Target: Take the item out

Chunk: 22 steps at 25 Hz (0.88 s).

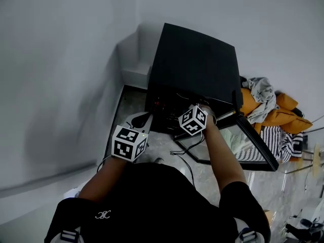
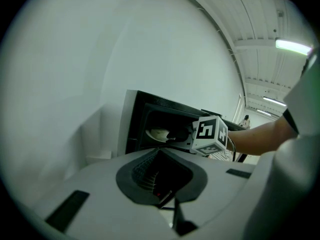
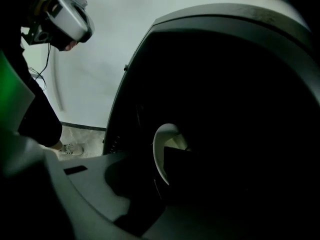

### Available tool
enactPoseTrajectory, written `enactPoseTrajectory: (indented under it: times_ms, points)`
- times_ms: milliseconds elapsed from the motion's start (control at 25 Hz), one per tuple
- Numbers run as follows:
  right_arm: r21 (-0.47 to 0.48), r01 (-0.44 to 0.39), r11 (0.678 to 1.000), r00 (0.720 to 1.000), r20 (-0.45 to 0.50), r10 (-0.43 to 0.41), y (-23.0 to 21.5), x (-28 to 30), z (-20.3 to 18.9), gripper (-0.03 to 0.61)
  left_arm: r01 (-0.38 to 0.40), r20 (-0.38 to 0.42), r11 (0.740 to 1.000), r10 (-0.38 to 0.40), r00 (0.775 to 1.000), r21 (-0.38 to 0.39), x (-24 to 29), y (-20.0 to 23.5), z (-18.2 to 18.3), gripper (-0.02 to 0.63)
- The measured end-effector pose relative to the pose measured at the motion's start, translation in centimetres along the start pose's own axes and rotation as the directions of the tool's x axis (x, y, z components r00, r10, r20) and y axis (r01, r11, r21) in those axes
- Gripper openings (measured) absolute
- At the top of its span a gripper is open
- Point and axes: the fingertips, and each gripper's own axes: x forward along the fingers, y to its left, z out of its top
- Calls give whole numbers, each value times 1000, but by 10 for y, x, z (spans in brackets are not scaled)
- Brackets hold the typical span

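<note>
Reaching-in step: the right gripper (image 2: 179, 134) is inside the open microwave (image 1: 195, 59), with the white bowl (image 3: 161, 149) right at its jaws; too dark to tell if they have clamped. Next it needs a firm pinch, then a level pull back. The left gripper (image 1: 137, 120) hangs outside, pressed together and empty.

Left gripper: your left gripper (image 2: 161, 183) has its jaws drawn together, with nothing between its fingers (image 2: 131, 179).
Left arm: your left arm (image 1: 101, 180) is bent, so those fingers sit low and behind the other gripper.
Right gripper: your right gripper (image 1: 193, 120) points forward. Its jaws sit in deep shadow, so their gap can't be read.
Right arm: your right arm (image 1: 223, 158) is stretched out nearly straight.
</note>
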Motion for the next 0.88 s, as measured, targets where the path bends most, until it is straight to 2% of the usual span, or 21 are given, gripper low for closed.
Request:
enactPoseTrajectory:
  times_ms: [280,480,680,880]
  points:
    - [-47,0,999,1000,-12,0,-5,7,2,71,-23,2,1000,23,1000,-2,-5,10,-1,0]
    - [-1,-61,998,998,18,61,-1,5,7,71,-34,2,999,34,999,-4,-9,15,-1,0]
    - [-1,-87,996,996,-20,87,2,12,0,71,-41,9,999,41,999,-5,-11,18,0,0]
    - [82,-135,988,990,-24,137,2,14,-3,71,-46,19,999,47,999,-6,-14,20,-2,0]
